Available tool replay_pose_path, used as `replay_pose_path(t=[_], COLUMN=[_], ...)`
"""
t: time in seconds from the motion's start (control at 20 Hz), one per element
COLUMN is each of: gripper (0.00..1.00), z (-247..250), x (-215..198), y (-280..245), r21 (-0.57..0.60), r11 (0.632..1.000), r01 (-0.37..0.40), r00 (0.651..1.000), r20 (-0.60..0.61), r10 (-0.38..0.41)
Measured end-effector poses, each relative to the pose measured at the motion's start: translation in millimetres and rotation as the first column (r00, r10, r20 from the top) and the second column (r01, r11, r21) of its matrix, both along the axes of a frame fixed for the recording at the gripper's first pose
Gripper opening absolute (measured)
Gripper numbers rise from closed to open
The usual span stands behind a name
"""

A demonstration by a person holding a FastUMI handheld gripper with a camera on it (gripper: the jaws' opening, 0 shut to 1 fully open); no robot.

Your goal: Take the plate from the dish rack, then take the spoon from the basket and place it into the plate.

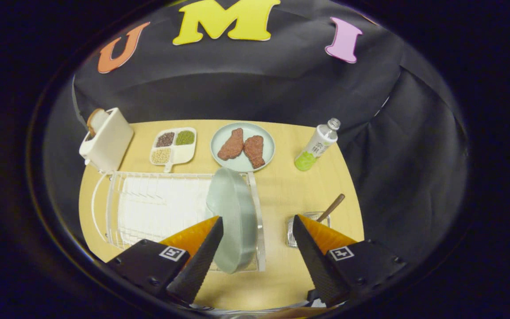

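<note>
A pale green plate (233, 217) stands on edge at the right end of the white wire dish rack (148, 208). My gripper (257, 226) hovers above the table, open, with nothing between its fingers. The left fingertip sits just in front of the plate's lower left rim; whether it touches is unclear. To the right of the rack stands a small metal basket (291, 230), partly hidden behind the right finger. A brown spoon handle (331, 207) sticks up out of it, leaning right.
Beyond the rack on the wooden table (290, 186) are a cream toaster (106, 139) with bread, a divided tray of beans (173, 145), a second plate with two meat pieces (242, 147) and a green-labelled bottle (317, 145).
</note>
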State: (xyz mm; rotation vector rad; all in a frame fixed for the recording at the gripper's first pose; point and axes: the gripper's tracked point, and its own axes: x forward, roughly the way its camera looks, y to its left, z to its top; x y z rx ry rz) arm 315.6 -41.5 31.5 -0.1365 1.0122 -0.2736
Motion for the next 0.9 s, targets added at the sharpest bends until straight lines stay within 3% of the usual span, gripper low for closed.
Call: replay_pose_path(t=[0.1,0.35,0.4,0.65,0.9], gripper=[1.0,0.59,0.29,0.17,0.07], z=[-2.8,-17.3,-14.7,-11.5,-0.7], x=[9.0,10.0,8.5,5.6,3.6], y=[5.9,-2.2,-4.2,-4.6,-7.6], r21=[0.002,0.014,0.014,-0.016,-0.127], r11=[1.0,0.995,0.993,0.993,0.985], r01=[0.016,0.099,0.12,0.118,0.12], r00=[0.998,0.983,0.981,0.979,0.98], r20=[-0.054,-0.157,-0.158,-0.168,-0.143], r10=[-0.016,-0.096,-0.116,-0.119,-0.138])
